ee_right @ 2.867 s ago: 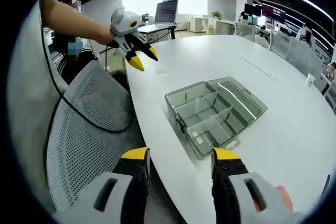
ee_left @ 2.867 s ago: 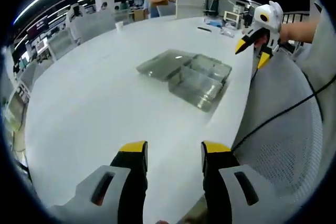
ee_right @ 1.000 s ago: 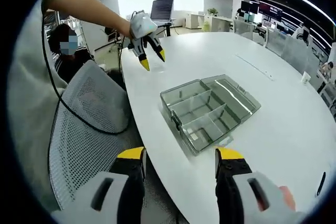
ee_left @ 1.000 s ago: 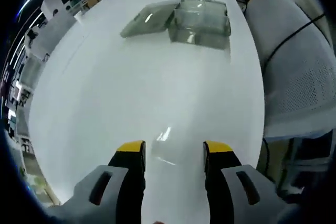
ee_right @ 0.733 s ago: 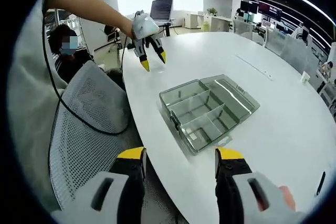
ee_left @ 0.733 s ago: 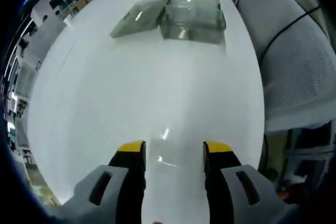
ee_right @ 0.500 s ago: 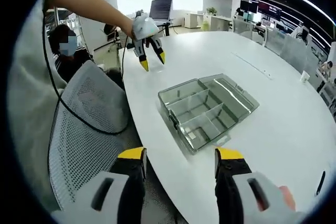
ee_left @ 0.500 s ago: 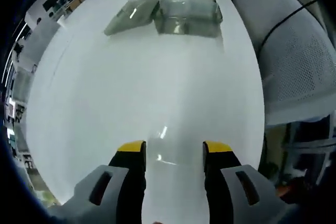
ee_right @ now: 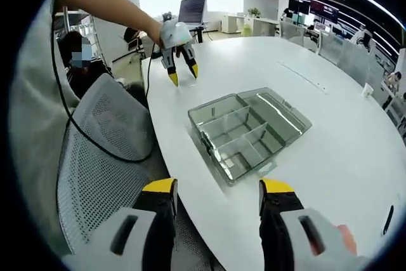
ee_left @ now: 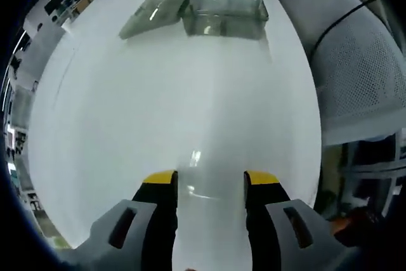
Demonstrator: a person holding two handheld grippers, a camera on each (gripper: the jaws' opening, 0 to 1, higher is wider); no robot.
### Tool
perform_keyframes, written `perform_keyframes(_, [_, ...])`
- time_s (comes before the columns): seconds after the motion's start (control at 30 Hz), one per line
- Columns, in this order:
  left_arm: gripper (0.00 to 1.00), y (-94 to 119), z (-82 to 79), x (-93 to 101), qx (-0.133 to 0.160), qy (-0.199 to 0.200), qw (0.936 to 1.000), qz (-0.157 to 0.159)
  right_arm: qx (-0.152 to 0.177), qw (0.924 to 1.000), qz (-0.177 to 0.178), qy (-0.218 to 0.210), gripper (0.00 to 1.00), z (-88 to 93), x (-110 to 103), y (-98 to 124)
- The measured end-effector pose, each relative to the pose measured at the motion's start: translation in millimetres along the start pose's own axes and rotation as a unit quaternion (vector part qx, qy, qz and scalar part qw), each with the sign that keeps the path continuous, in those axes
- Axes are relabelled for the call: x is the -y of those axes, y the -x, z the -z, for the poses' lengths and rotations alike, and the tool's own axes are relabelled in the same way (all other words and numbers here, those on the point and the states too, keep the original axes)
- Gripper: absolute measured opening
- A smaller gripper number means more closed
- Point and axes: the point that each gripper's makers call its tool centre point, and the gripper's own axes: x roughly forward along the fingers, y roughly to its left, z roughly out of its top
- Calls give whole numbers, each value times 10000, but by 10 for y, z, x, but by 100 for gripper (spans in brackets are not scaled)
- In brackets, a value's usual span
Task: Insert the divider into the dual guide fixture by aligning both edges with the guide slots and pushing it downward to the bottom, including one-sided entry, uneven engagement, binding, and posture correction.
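A clear plastic compartment box (ee_right: 247, 134) with inner guide walls sits near the table edge, its lid (ee_right: 285, 109) folded open; it also shows far off as the box (ee_left: 222, 11). A small transparent divider (ee_left: 195, 185) lies flat on the white table, between the jaws of my left gripper (ee_left: 209, 181), which are open and low over it. From the right gripper view, the left gripper (ee_right: 184, 76) points down at the table beyond the box, held by a hand. My right gripper (ee_right: 219, 188) hangs open over the table edge, holding nothing.
A grey mesh chair (ee_right: 101, 157) stands against the table edge, with a black cable across it; the chair (ee_left: 355, 61) is also on the right in the left gripper view. A seated person (ee_right: 79, 61) is behind it. A laptop (ee_right: 190, 11) stands at the table's far end.
The left gripper has dropped closer to the table over the divider, so the box has slid toward the top of its view. The right gripper has barely moved.
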Motion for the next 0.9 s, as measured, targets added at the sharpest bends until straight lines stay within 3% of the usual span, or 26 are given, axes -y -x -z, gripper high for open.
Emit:
perform_keyframes(0.3, [36,-20,2,33,13,-62,9998,200,4,10000,20,-18,48,7,-3,14])
perform_keyframes(0.9, [30,-13,8,37,55,272,9996,61,36,10000,24,27,48,-31,-24,26])
